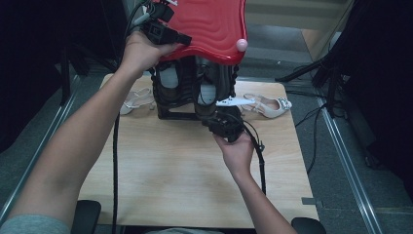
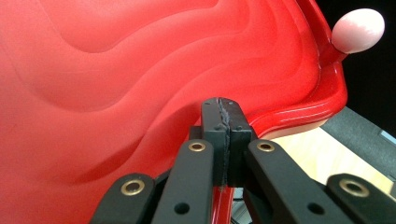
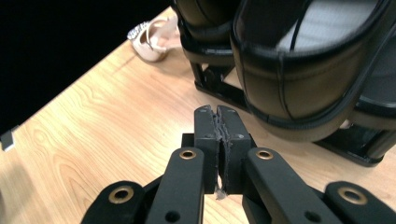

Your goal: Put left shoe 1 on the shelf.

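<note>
Red lid (image 2: pixel 140 70) edge clenched in left gripper (image 2: pixel 226 109); right gripper (image 3: pixel 221 116) clenched empty, just beside black shoe (image 3: pixel 299 84).

Glossy red wavy-ribbed lid (image 1: pixel 214 24), pink knob (image 1: pixel 241 45) at rim, raised and tilted over black shoe rack; black leather shoes (image 1: pixel 207 90) side by side beneath

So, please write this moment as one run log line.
left gripper: shut on red lid, held raised | right gripper: shut, empty, beside black shoe | table: beige sandal
</note>
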